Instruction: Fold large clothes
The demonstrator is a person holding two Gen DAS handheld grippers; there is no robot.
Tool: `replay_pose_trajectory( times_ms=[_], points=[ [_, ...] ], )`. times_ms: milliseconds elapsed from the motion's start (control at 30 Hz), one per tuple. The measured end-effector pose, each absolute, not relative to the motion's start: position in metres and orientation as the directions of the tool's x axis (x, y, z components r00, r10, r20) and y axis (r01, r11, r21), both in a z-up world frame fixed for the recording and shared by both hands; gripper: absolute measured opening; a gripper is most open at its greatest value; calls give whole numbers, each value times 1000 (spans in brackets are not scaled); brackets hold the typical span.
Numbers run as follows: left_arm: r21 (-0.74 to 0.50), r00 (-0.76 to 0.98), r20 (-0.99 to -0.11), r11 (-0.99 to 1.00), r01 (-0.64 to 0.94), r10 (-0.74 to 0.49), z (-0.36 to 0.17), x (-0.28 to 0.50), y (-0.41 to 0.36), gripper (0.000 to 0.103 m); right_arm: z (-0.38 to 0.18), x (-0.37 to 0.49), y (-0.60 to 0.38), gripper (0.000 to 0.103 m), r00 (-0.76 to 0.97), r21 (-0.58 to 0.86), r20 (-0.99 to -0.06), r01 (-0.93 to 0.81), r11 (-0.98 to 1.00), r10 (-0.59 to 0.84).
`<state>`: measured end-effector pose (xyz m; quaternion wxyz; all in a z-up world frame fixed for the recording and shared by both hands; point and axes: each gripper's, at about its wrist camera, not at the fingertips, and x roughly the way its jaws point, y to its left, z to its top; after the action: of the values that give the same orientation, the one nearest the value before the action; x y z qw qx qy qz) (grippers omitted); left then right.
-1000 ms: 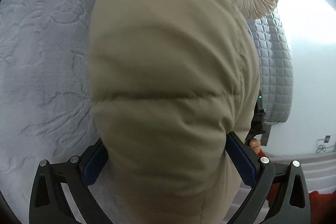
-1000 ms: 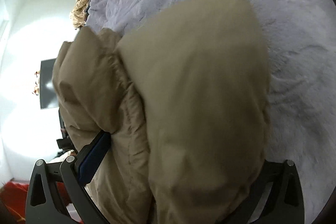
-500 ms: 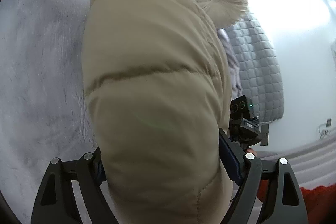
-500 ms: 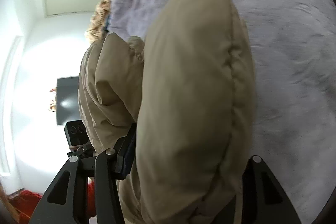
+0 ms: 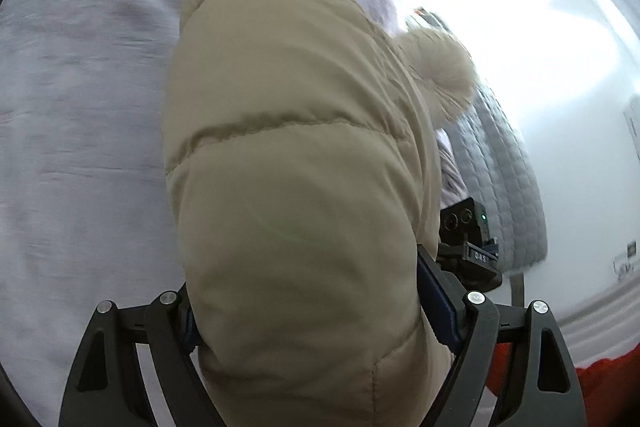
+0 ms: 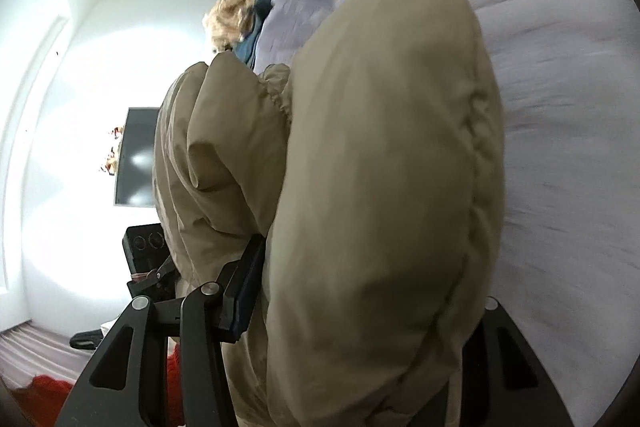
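Puffy quilted beige jacket (image 5: pixel 296 187), plush lilac bedspread (image 5: pixel 80 107)

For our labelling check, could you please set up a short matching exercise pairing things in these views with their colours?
Things:
1. puffer jacket
2. bed cover
3. gripper pad
4. fabric at the lower edge

Colours:
A. red
B. beige
C. dark blue
D. pale lilac-grey

Pairs: 1-B, 2-D, 3-C, 4-A
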<state>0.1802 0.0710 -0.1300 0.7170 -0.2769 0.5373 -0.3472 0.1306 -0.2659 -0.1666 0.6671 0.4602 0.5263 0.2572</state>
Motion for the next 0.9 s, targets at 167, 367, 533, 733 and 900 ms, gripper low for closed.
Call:
replay_pose_trajectory(
  times_ms=[167,367,533,733,900],
  points=[
    [-771,192,-617,635,45,-763,-183,203,143,86,-201,164,-198,56,242,855,-518,152,495,820],
    [-734,243,-662,679,-16,-709,-201,197,167,86,-187,160,-182,68,223,760,-650,178,626,726],
    [-586,369,-741,809,52,-561,-151,177,172,86,-129,120,-207,67,347,627,-762,180,758,547],
    [-511,472,-718,848,142,-512,-98,194,168,86,-77,99,-212,45,386,713,-656,38,700,648],
    [-432,432,-766,879,204,-477,-98,212,114,86,-72,87,-151,37,274,661,-698,-110,742,662]
  ],
)
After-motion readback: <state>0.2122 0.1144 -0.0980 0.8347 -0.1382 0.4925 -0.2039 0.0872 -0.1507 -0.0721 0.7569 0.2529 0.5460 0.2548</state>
